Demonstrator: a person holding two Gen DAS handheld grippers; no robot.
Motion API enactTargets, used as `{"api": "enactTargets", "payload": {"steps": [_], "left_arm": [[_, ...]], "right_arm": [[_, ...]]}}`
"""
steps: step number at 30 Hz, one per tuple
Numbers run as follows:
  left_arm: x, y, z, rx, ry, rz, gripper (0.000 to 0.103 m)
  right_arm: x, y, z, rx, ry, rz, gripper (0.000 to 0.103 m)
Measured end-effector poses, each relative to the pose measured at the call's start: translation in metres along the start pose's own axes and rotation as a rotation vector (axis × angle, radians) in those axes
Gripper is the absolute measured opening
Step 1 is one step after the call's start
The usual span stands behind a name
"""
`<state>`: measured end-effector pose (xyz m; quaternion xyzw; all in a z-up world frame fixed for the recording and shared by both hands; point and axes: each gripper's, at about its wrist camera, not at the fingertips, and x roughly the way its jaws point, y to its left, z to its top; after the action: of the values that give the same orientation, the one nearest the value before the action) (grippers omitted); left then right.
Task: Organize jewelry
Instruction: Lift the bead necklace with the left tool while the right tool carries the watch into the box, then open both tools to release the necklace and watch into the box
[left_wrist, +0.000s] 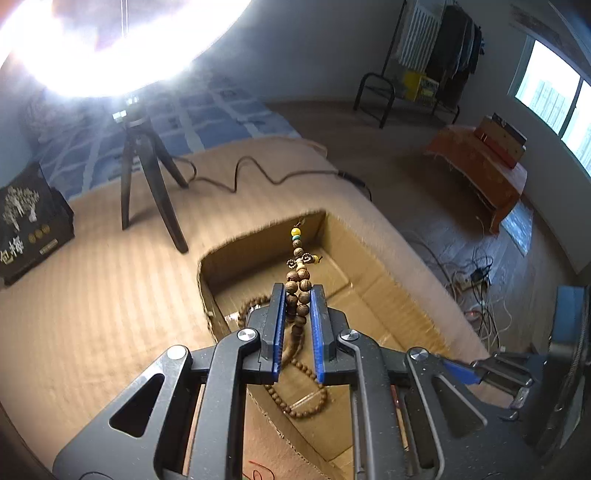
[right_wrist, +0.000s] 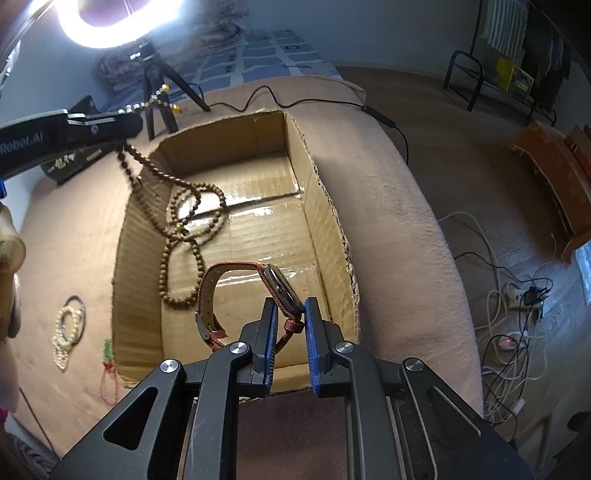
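Your left gripper (left_wrist: 298, 295) is closed on the wooden bead necklace (right_wrist: 184, 221). The strand hangs from its jaws over the left wall of the cardboard box (right_wrist: 325, 206), and its loops lie on the box floor near the far left corner. Your right gripper (right_wrist: 290, 314) is almost closed on the red strap of the wristwatch (right_wrist: 280, 286) and holds it above the near part of the box. A pale bead bracelet (right_wrist: 68, 325) and a red cord (right_wrist: 109, 373) lie on the brown blanket (right_wrist: 388, 221), left of the box.
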<state>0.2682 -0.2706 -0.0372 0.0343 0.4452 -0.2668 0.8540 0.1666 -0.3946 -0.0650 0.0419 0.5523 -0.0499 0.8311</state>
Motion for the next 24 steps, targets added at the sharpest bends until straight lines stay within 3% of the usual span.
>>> {"api": "enactTargets", "payload": {"steps": [9, 10, 12, 14, 24], "left_arm": [[0.009, -0.003, -0.011, 0.019, 0.042, 0.013, 0.011], [0.009, -0.003, -0.011, 0.022, 0.047, 0.015, 0.012], [0.010, -0.004, -0.012, 0.026, 0.056, 0.013, 0.025], [0.007, -0.005, -0.014, 0.027, 0.045, 0.016, 0.044], [-0.012, 0.004, -0.020, 0.027, 0.027, 0.032, 0.044]], "right_arm": [[-0.001, -0.003, 0.002, 0.014, 0.002, -0.002, 0.013], [-0.001, -0.002, 0.002, 0.014, 0.000, -0.002, 0.016], [-0.003, -0.001, 0.003, 0.014, -0.008, -0.007, 0.028], [-0.007, 0.000, 0.003, 0.017, -0.021, -0.013, 0.048], [-0.018, 0.001, 0.004, 0.034, -0.049, 0.007, 0.052]]}}
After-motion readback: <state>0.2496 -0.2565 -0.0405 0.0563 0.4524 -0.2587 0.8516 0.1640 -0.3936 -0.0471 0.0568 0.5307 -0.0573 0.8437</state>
